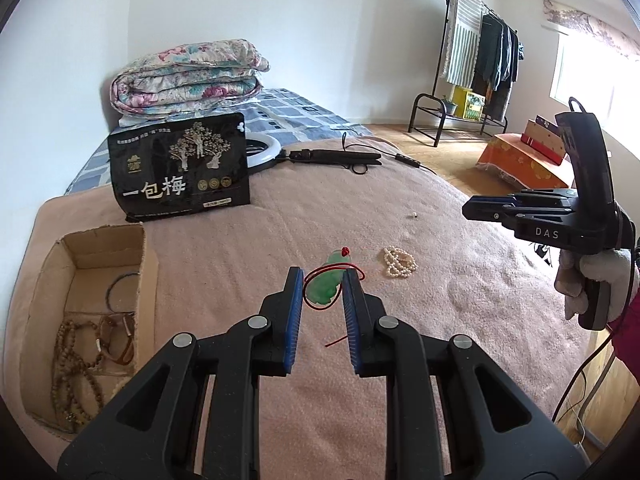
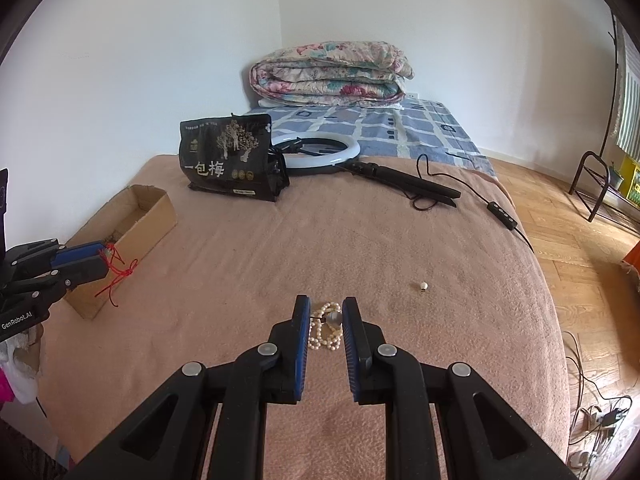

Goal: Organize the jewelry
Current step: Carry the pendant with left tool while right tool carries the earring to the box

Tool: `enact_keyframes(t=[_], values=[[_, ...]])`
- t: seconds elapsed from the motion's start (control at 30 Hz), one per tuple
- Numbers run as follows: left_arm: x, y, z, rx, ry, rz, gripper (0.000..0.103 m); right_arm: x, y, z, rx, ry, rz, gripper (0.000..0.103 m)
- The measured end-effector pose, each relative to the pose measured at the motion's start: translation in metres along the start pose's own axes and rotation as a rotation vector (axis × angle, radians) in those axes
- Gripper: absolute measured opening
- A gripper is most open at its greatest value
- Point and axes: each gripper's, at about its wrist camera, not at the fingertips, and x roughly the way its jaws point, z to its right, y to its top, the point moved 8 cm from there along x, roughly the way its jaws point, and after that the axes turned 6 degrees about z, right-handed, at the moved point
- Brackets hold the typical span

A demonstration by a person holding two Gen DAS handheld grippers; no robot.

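Note:
My left gripper (image 1: 322, 284) is shut on a green jade pendant (image 1: 326, 290) with a red cord (image 1: 338, 338); in the right wrist view the left gripper (image 2: 105, 254) holds it in the air beside the cardboard box (image 2: 132, 236), the red cord (image 2: 116, 276) dangling. My right gripper (image 2: 326, 316) is partly open, its fingers on either side of a pearl bracelet (image 2: 326, 332) lying on the pink blanket. The pearl bracelet (image 1: 400, 262) also shows in the left wrist view. The cardboard box (image 1: 48, 272) holds several bead strings and bangles (image 1: 80, 364). A small earring (image 2: 424, 286) lies alone on the blanket.
A black snack bag (image 2: 232, 158) stands behind the box. A ring light (image 2: 320, 150) with its folded stand and cable (image 2: 500, 208) lies further back. A folded floral quilt (image 2: 332, 74) sits by the wall. The bed edge and wooden floor (image 2: 580, 248) are to the right.

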Motion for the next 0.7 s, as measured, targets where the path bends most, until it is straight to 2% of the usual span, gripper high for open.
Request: enact_keyframes(t=[0.3, 0.7], values=[[-0.043, -0.004, -0.053, -0.047, 0.077, 0.039, 0.019, -0.005, 0.017, -0.046, -0.041, 0.049, 0.018, 0.015], [-0.084, -0.016, -0.127, -0.093, 0.191, 0.063, 0.019, 0.014, 0.056, -0.137, -0.1, 0.163, 0.049, 0.015]])
